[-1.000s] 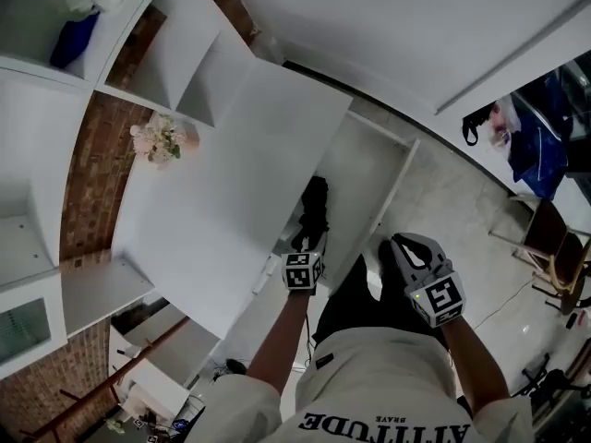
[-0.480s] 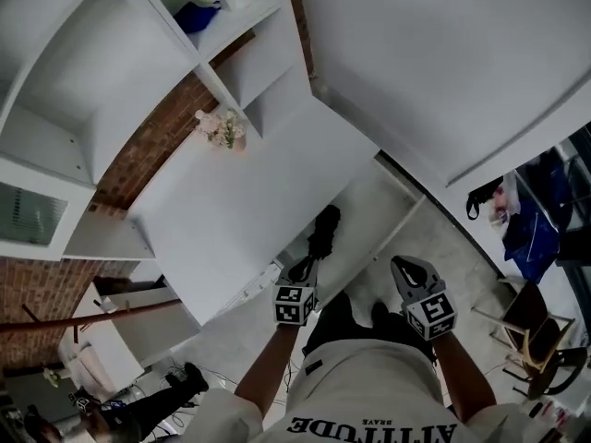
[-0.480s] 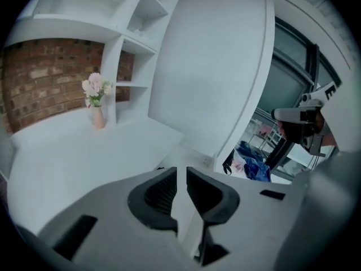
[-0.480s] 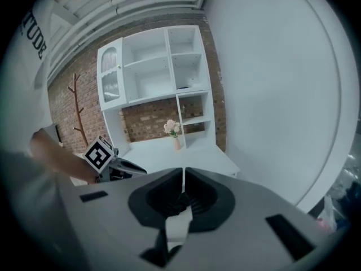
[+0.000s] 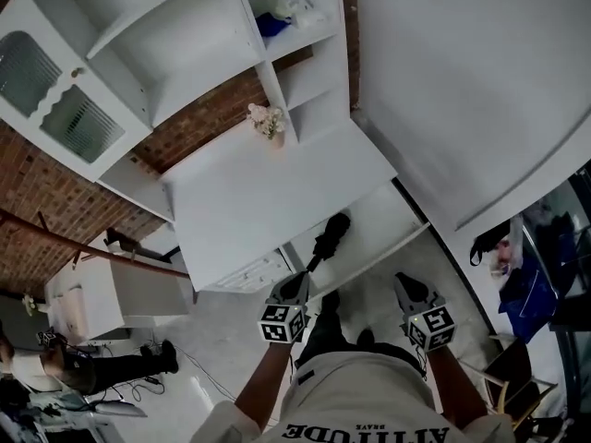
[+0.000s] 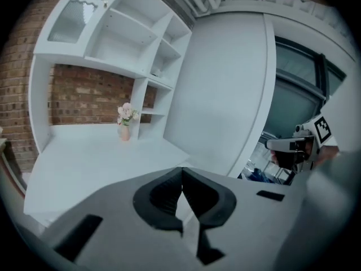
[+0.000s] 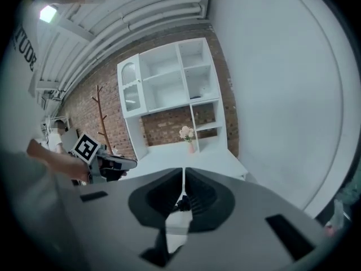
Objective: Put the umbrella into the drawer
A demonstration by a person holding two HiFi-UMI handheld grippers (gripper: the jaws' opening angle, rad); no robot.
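The black folded umbrella lies in the open white drawer under the desk top. My left gripper hangs in the air short of the umbrella's near end, shut, with nothing between its fingers. My right gripper is to the right of it, also shut and empty. In the right gripper view the jaws meet, and a bit of the umbrella shows below them. Each gripper sees the other: the right gripper and the left gripper.
A small vase of flowers stands at the back of the desk, below a white shelf unit on a brick wall. A large white panel rises to the right. A person is at the lower left, a coat rack by the wall.
Both grippers have risen and drawn back from the drawer. The left one, close to the umbrella's end before, is now clear of it and shut. The umbrella stays in the drawer.
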